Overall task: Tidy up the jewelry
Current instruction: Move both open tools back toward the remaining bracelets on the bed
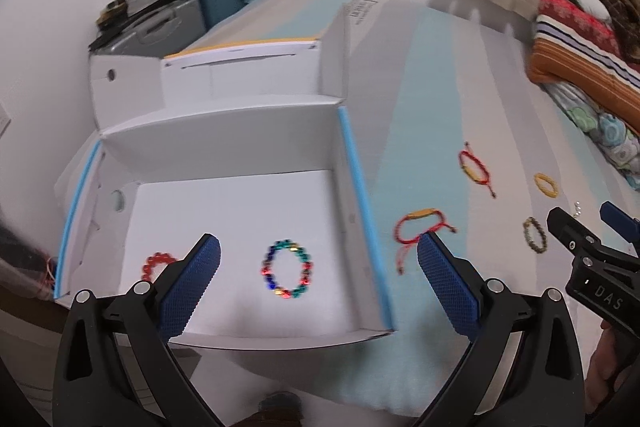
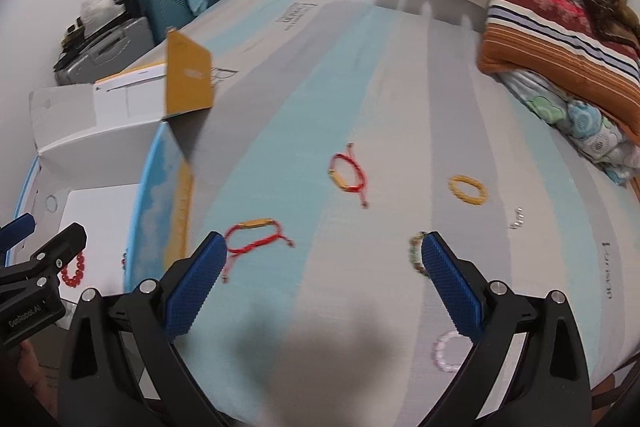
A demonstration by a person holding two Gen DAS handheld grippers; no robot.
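Observation:
My left gripper [image 1: 319,253] is open and empty above a white cardboard box [image 1: 362,187]. In the box lie a multicoloured bead bracelet [image 1: 287,269] and a red bead bracelet [image 1: 157,264]. My right gripper [image 2: 324,251] is open and empty above the striped bed. On the bed lie a red cord bracelet [image 2: 253,235] near the left finger, a second red cord bracelet [image 2: 349,173], a yellow bead bracelet [image 2: 467,190], a dark bead bracelet [image 2: 414,253] at the right fingertip, a pink bead bracelet [image 2: 450,345] and small pearl earrings [image 2: 518,219].
The box's open flaps [image 2: 188,79] stand behind it. Suitcases and clutter [image 1: 180,7] sit by the wall at the far left. Folded blankets and pillows [image 2: 560,47] are piled at the bed's far right. Curtains hang behind.

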